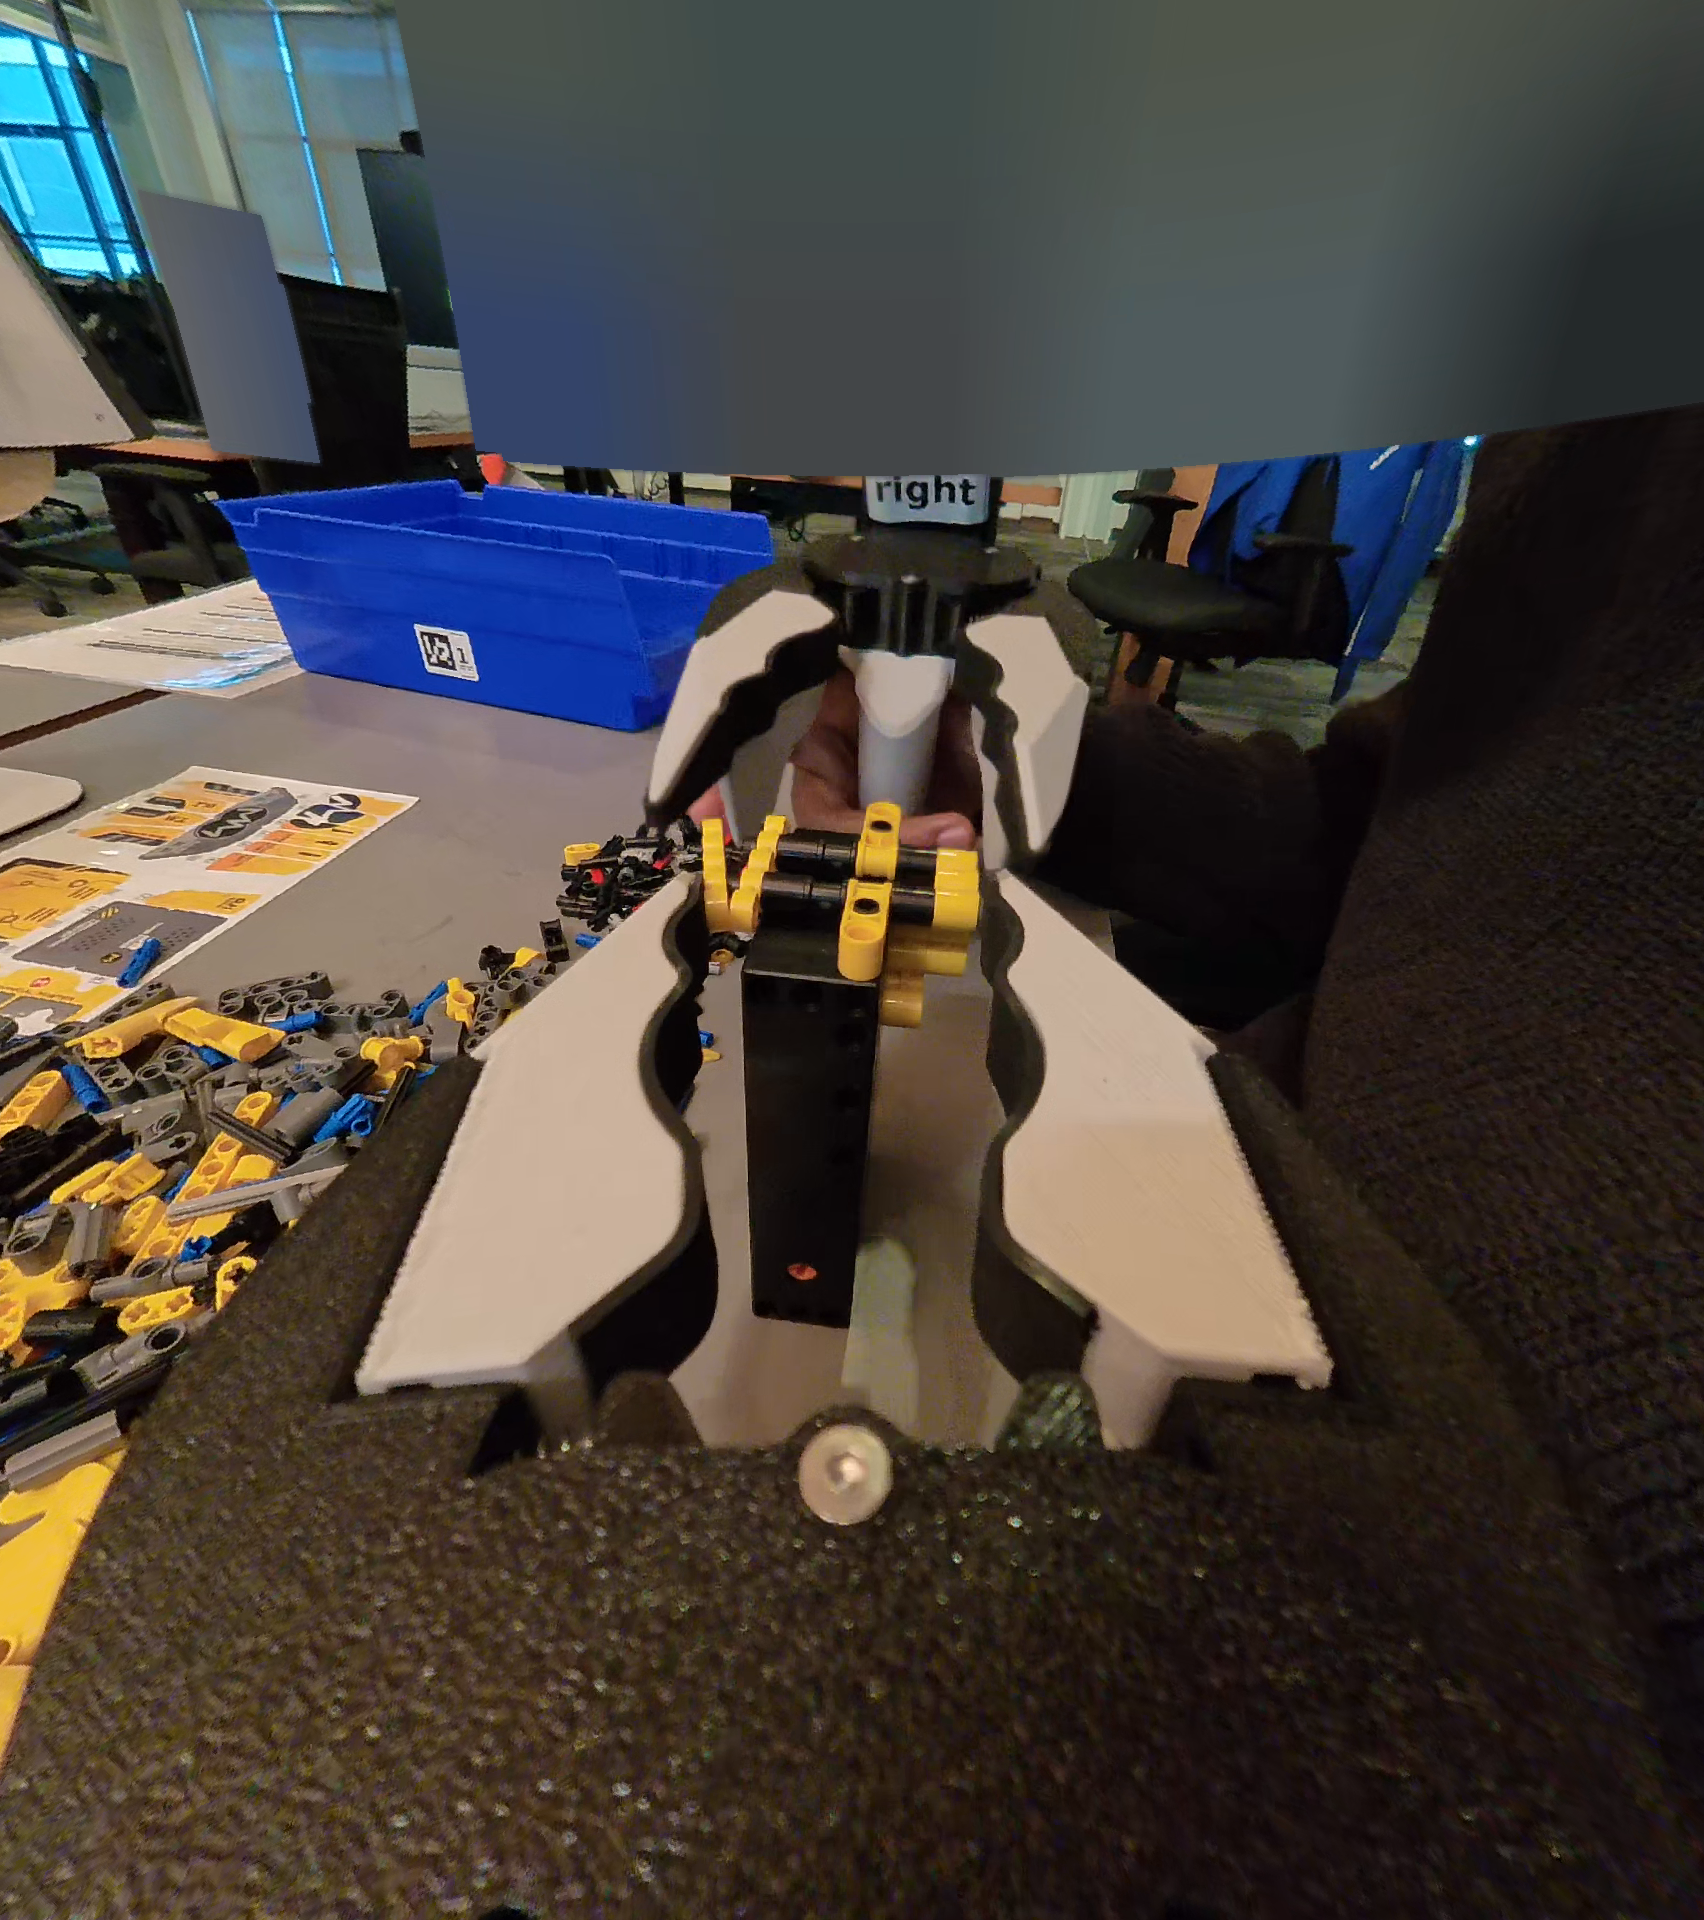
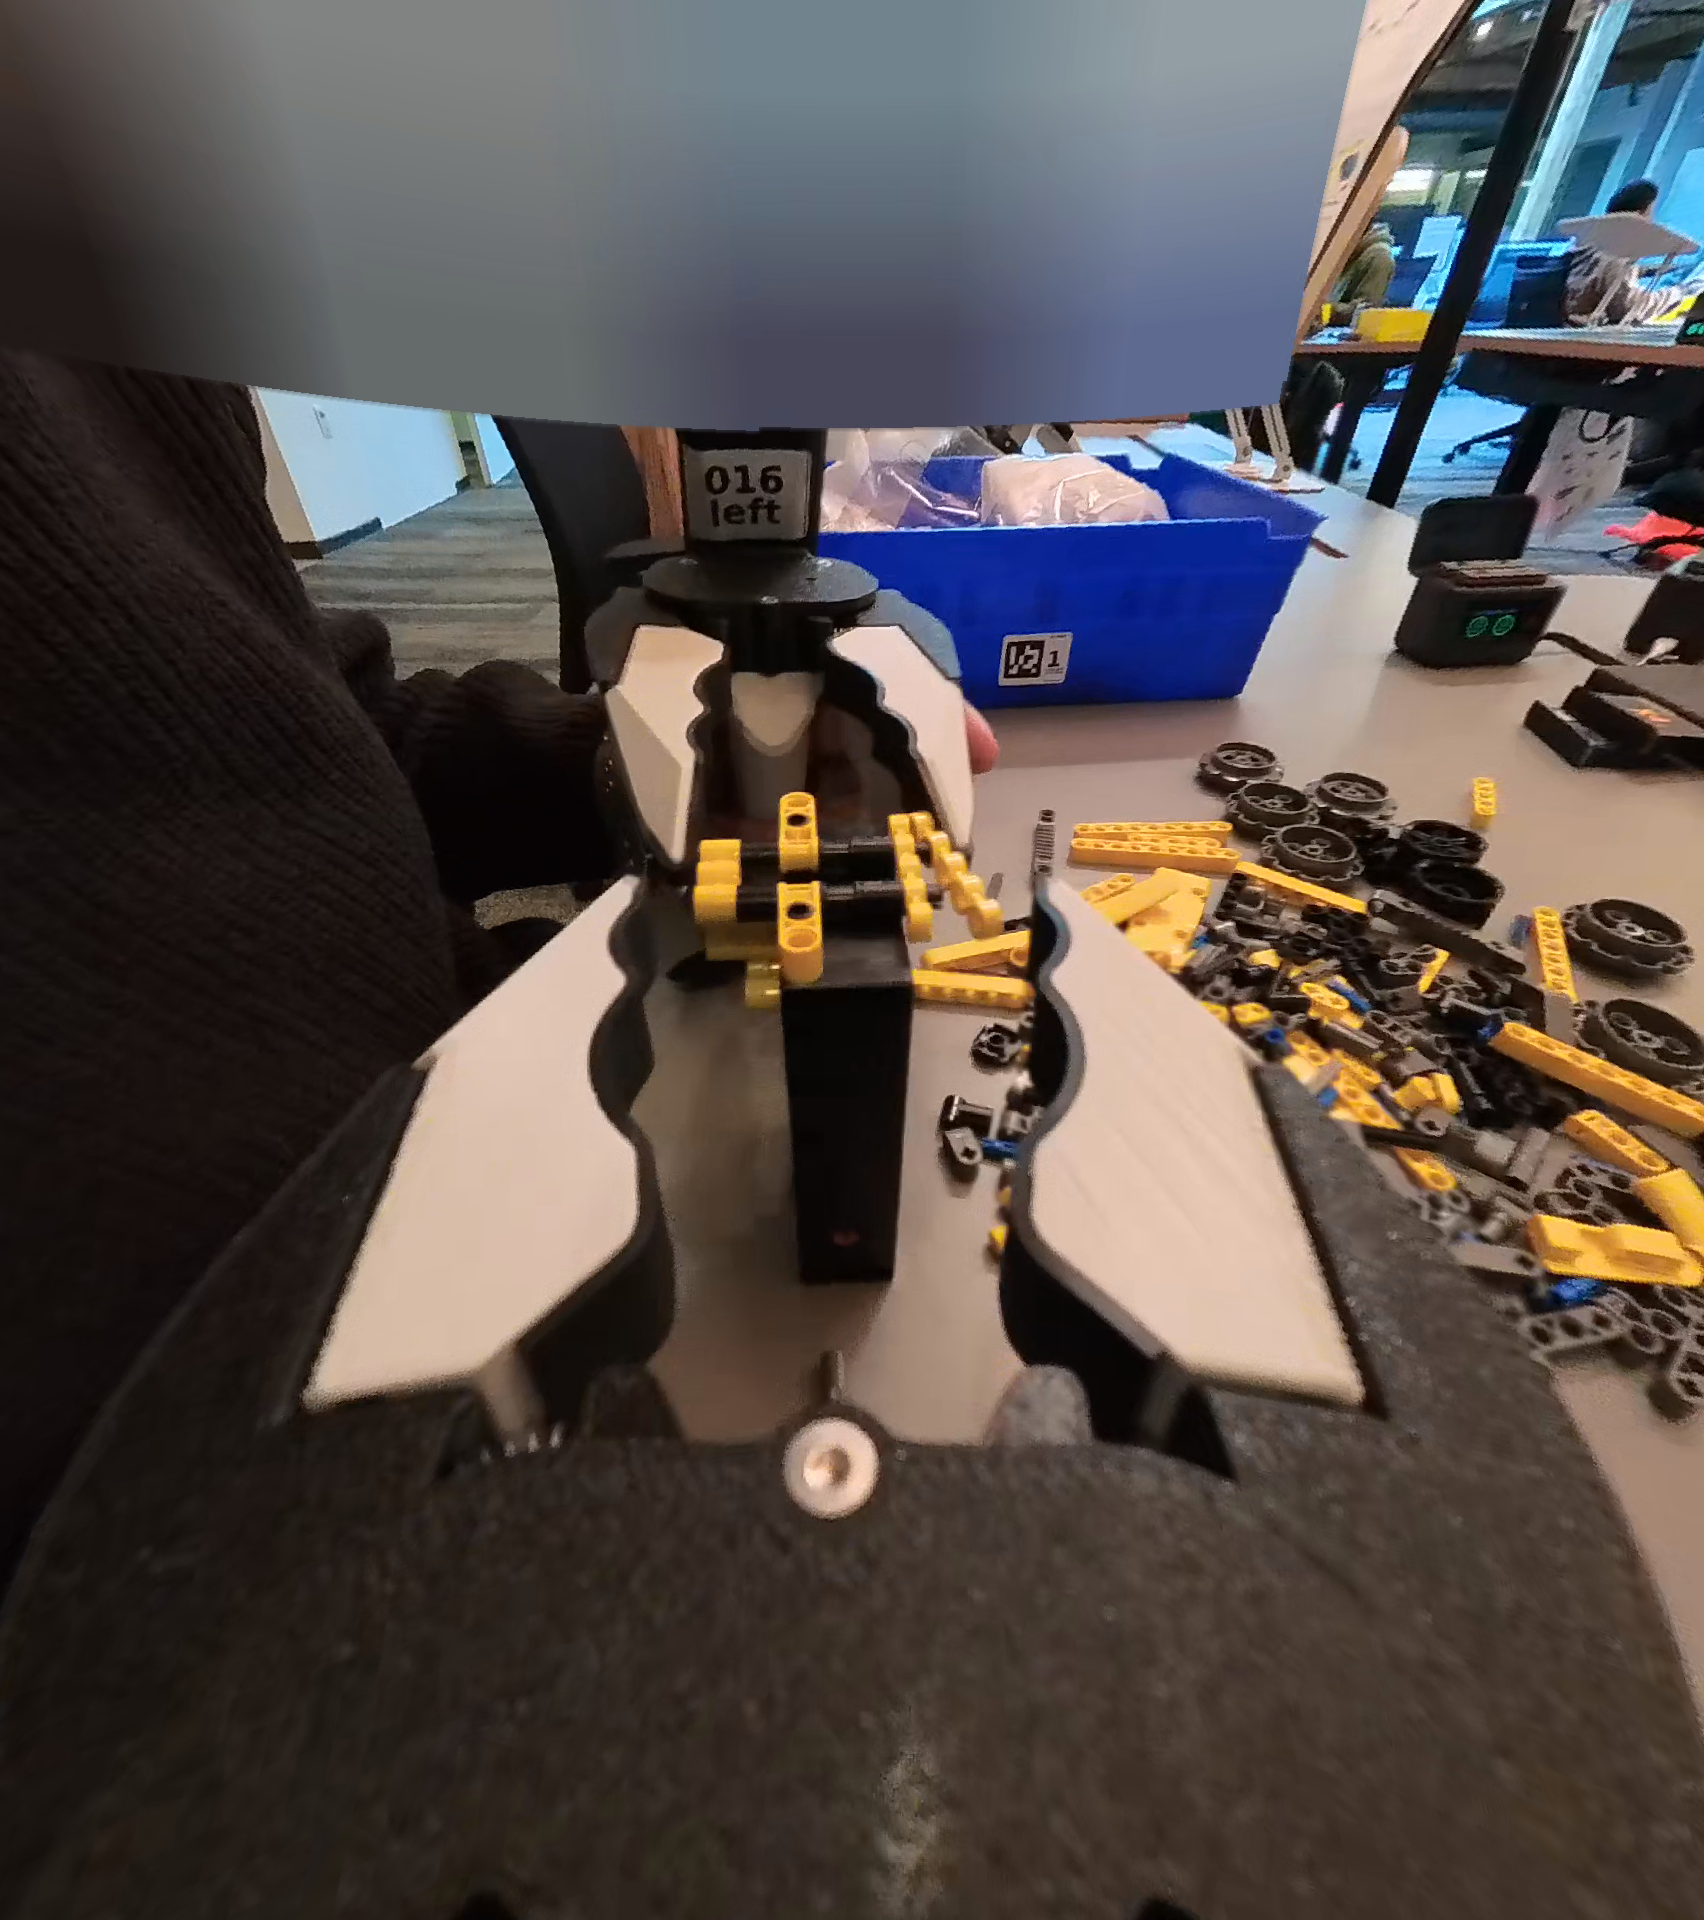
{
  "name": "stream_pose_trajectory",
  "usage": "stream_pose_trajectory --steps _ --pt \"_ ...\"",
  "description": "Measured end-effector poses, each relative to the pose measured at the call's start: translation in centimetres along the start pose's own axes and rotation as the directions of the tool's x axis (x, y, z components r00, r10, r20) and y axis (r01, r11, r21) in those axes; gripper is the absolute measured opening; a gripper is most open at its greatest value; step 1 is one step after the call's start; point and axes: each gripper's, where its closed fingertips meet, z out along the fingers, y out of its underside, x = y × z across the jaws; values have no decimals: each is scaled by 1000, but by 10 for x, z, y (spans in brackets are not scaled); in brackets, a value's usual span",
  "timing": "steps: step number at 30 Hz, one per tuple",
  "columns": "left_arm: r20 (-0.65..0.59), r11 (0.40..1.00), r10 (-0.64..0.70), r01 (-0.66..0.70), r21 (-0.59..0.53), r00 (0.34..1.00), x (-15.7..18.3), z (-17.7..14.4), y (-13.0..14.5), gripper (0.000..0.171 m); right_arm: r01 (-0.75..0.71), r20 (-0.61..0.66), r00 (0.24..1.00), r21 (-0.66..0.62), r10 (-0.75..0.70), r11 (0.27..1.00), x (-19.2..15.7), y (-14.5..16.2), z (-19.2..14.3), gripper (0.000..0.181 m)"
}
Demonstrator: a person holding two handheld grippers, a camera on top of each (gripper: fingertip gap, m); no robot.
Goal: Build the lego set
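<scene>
A small assembly (image 1: 869, 914) of yellow connectors and black pins sits on the end of a long black block (image 1: 806, 1091). My left gripper (image 1: 843, 894) has both fingertips against the sides of the yellow part and is shut on it. The block runs back between its fingers. In the right wrist view the same assembly (image 2: 796, 914) and a black block (image 2: 843, 1122) lie between the fingers of my right gripper (image 2: 832, 894). Its jaws stand a little off each side, open. The two grippers face each other tip to tip above the grey table (image 2: 1139, 748).
A pile of yellow, black, grey and blue building pieces (image 1: 100, 1143) lies left of the left gripper and also shows in the right wrist view (image 2: 1450, 1039). Black wheels (image 2: 1347, 821), a blue bin (image 1: 474, 613), printed sheets (image 1: 152, 883), black devices (image 2: 1482, 613) and a person's dark sleeve (image 1: 1450, 935) surround it. Left and right tips are no more than a few centimetres apart.
</scene>
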Motion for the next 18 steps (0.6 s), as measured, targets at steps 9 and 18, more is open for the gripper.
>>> stream_pose_trajectory --steps 9,18 --pt "-6 1000 -2 2 -2 1000 1 0 0 52 39 -30 999 -27 -40 999 -2 8 6 68" --pt "5 1000 -1 1 -4 1000 -1 1 1 54 43 -22 999 -21 -43 999 -2 8 4 53"
